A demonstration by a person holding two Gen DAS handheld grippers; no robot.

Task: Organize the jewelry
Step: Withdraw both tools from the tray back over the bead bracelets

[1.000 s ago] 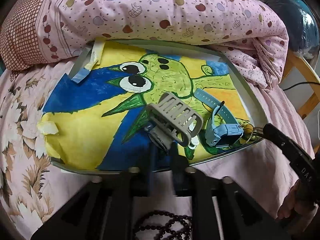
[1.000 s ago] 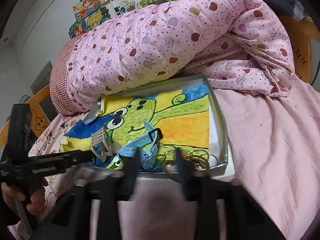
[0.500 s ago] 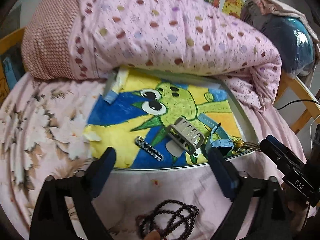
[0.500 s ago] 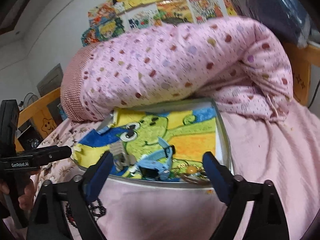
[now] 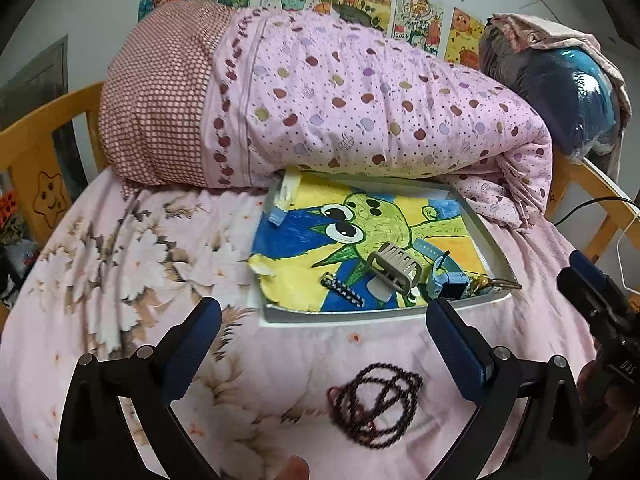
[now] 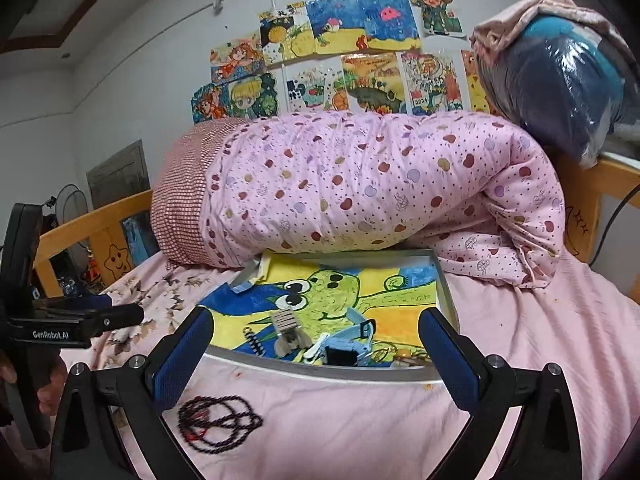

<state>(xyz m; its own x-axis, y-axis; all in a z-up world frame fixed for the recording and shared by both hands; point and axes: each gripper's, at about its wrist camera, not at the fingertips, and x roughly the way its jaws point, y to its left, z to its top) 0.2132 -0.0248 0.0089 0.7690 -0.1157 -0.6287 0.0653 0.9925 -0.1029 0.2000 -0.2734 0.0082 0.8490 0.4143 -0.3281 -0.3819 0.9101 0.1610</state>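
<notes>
A shallow grey tray (image 5: pixel 486 236) (image 6: pixel 340 372) lined with a green cartoon drawing lies on the bed. In it are a beige hair claw (image 5: pixel 394 268) (image 6: pixel 286 326), a blue watch (image 5: pixel 448 284) (image 6: pixel 346 346), a black-and-white braided piece (image 5: pixel 344 290) (image 6: pixel 254 342) and gold wire jewelry (image 5: pixel 496 282) at the near right corner. A dark bead necklace (image 5: pixel 376 404) (image 6: pixel 218 424) lies loose on the sheet in front of the tray. My left gripper (image 5: pixel 320 344) is open and empty above the sheet. My right gripper (image 6: pixel 316 348) is open and empty, near the tray's front edge.
A rolled pink quilt (image 5: pixel 360 108) (image 6: pixel 360 184) presses on the tray's far edge. A wooden bed frame (image 5: pixel 44 148) runs along both sides. A plastic-wrapped blue bundle (image 6: pixel 568 76) sits at the back right. Drawings (image 6: pixel 340 60) hang on the wall.
Both grippers have opened and pulled back and up from the tray. The left one let go of the braided piece, which now lies in the tray left of the hair claw.
</notes>
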